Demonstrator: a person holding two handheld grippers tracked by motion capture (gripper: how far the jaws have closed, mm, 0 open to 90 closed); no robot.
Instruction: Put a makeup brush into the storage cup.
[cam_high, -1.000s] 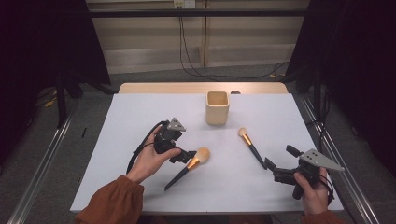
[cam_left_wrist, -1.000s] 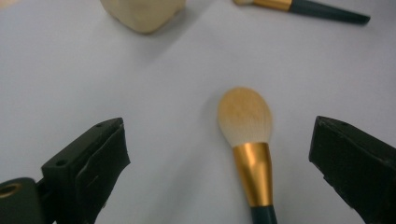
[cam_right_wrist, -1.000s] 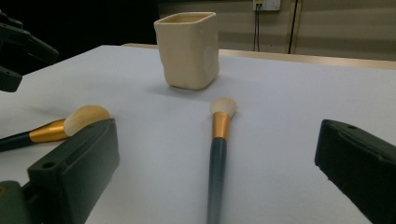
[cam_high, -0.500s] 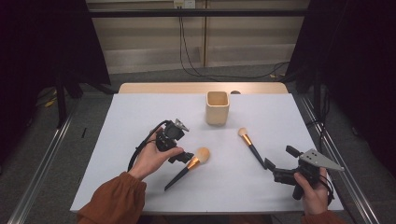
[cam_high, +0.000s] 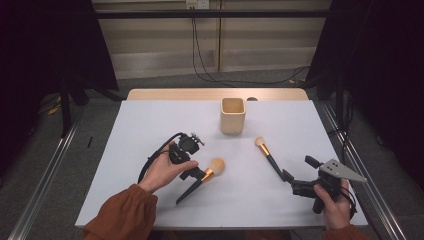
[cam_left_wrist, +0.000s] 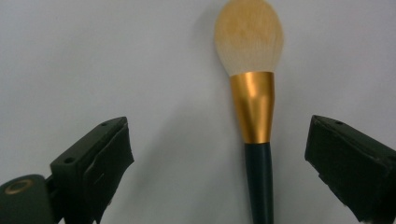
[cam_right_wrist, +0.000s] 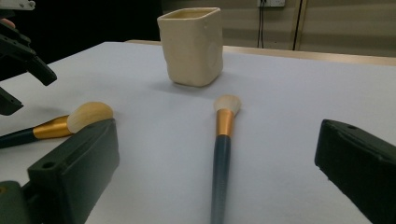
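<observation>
A large makeup brush (cam_high: 200, 178) with a tan head, gold ferrule and dark handle lies left of the table's middle. My left gripper (cam_high: 192, 171) hangs open right over it. In the left gripper view the brush (cam_left_wrist: 252, 105) lies between the spread jaws of that gripper (cam_left_wrist: 219, 140), nearer the right jaw and untouched. A smaller brush (cam_high: 269, 157) lies to the right. My right gripper (cam_high: 296, 169) stands open just behind its handle end. In the right gripper view this brush (cam_right_wrist: 223, 140) runs between the wide-apart jaws of my right gripper (cam_right_wrist: 219, 147).
A cream square cup (cam_high: 233, 115) stands upright toward the far middle of the white table (cam_high: 150, 120); it is also the cup (cam_right_wrist: 191, 44) beyond the small brush. The large brush (cam_right_wrist: 70, 122) and the left gripper (cam_right_wrist: 18, 56) appear at left there.
My left gripper has shifted slightly toward me and lower, closing in on the large brush. The right gripper and both brushes have not moved.
</observation>
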